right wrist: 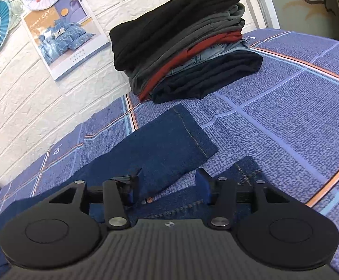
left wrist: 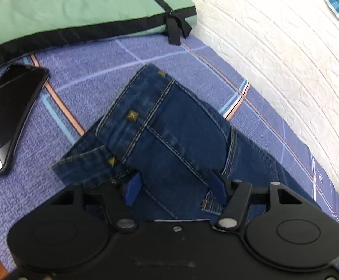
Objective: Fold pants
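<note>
Dark blue jeans lie on a purple plaid bedsheet. The left wrist view shows the waistband end (left wrist: 160, 126) with brass studs and a back pocket, partly doubled over. My left gripper (left wrist: 176, 186) is open just above that denim, its blue fingers (left wrist: 133, 187) apart and holding nothing. The right wrist view shows the leg ends (right wrist: 169, 140), one hem flat ahead and a second hem (right wrist: 246, 172) at the right. My right gripper (right wrist: 167, 184) is open low over the legs, fingers (right wrist: 203, 184) apart and empty.
A black phone (left wrist: 8, 114) lies on the sheet at the left. A green cushion with black trim (left wrist: 80, 14) sits at the back. A stack of folded clothes (right wrist: 183, 42) stands by the white brick wall (left wrist: 274, 51), which runs along the bed's far side.
</note>
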A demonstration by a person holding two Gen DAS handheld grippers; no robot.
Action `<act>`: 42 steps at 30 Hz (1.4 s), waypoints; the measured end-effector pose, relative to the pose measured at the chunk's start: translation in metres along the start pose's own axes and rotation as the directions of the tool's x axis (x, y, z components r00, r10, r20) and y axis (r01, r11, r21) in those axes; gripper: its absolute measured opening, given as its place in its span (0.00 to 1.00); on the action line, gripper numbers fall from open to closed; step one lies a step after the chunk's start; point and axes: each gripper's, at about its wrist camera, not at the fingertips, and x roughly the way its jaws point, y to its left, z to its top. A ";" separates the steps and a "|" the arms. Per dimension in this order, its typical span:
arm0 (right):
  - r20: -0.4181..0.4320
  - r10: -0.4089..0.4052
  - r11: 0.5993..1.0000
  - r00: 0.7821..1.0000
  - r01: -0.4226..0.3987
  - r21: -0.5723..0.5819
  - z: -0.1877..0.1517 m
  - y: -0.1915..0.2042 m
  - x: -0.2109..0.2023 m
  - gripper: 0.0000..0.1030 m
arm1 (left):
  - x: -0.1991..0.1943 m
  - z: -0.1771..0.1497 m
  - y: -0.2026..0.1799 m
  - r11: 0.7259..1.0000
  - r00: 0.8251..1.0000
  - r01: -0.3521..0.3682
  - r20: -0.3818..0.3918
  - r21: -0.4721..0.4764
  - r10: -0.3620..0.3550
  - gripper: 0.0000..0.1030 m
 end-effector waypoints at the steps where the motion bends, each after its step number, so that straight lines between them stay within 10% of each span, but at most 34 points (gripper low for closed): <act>1: -0.001 0.001 1.000 1.000 -0.001 0.015 0.000 0.000 0.001 0.82 | 0.001 0.002 -0.003 1.000 1.000 -0.015 0.009 0.001 0.015 0.50; 33: -0.008 0.070 0.966 0.997 -0.066 0.251 0.004 0.006 0.029 0.83 | 0.000 -0.014 -0.006 0.999 0.999 0.024 0.032 0.039 -0.025 0.44; 39: -0.032 0.094 0.963 0.995 -0.082 0.257 -0.005 0.008 0.023 0.71 | 0.004 -0.017 -0.009 0.998 0.999 0.001 0.046 0.064 -0.004 0.41; 42: -0.034 0.073 0.963 0.997 -0.062 0.262 -0.002 0.011 0.032 0.47 | 0.011 -0.010 -0.016 0.998 0.998 -0.030 0.049 0.049 0.027 0.19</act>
